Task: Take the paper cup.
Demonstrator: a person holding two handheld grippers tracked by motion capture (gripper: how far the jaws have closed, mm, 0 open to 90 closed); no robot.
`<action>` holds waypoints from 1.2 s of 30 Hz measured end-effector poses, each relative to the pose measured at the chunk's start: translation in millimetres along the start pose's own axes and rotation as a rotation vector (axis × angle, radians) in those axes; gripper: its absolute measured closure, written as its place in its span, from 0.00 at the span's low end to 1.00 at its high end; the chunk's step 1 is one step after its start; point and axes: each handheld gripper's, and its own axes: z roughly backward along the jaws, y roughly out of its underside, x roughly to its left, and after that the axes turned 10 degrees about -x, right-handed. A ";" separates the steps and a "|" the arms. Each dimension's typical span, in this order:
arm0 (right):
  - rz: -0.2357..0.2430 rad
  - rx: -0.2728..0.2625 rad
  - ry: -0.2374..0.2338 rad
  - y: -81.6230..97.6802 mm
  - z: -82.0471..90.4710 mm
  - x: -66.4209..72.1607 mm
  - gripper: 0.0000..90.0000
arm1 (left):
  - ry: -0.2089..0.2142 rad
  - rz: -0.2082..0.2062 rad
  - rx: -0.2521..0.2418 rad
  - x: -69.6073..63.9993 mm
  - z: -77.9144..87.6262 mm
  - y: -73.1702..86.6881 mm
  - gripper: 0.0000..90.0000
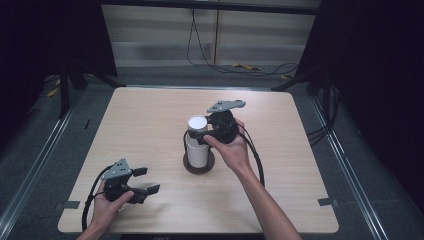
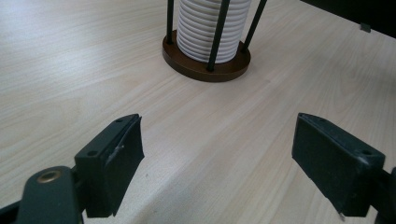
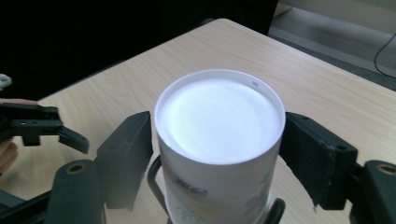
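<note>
1. The right gripper (image 1: 200, 136) is sitting at centre frame, its jaws hugging both sides of the top paper cup (image 3: 219, 140) of the stack in the holder (image 1: 198, 165).
2. The left gripper (image 1: 145, 181) is waiting at lower left, jaws spread wide over bare table (image 1: 150, 115).

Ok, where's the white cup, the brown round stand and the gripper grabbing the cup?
white cup (image 3: 219, 121), right gripper view, its flat upturned bottom.
brown round stand (image 2: 205, 67), left gripper view, its front edge.
right gripper (image 3: 217, 154), right gripper view, midway between its fingers, on the cup.
</note>
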 end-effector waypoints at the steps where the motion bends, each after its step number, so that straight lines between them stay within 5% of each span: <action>1: 0.002 0.007 0.011 0.5 -0.8 0.1 0.29 | 0.000 -0.002 0.003 0.2 -0.4 0.1 0.18; 36: -0.030 -0.072 0.000 -12.4 7.9 -2.3 0.37 | 0.004 -0.005 0.017 1.1 -2.7 1.4 0.19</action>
